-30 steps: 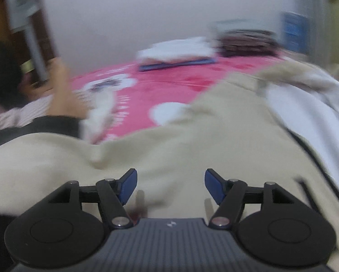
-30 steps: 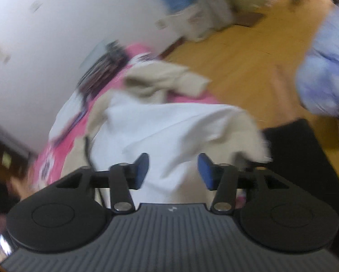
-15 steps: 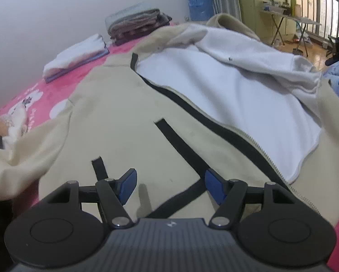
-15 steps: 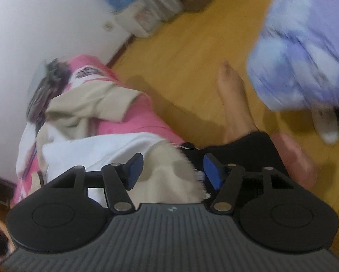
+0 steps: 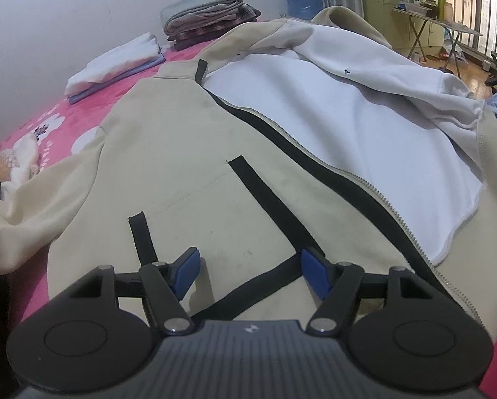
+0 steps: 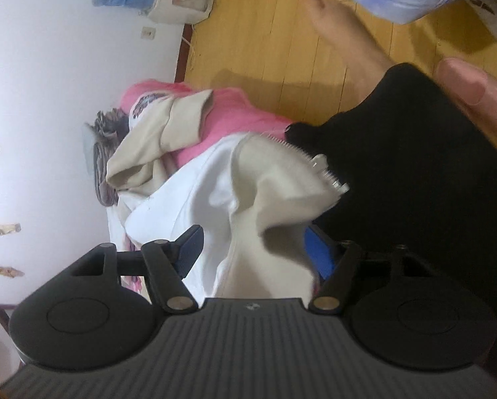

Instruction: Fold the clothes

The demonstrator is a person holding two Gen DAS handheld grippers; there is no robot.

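Left tongs apart above the beige jacket on the bed. Right tongs opening, jacket hem loose between them.

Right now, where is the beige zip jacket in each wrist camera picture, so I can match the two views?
Left wrist view: the beige zip jacket fills the middle, spread on the pink bedspread, white lining open at right.
Right wrist view: the jacket sits at centre, its zipper edge bunched between the right gripper fingers, whose jaws are opening.
Shared landmark: the folded brown pile by the wall, also at middle left.
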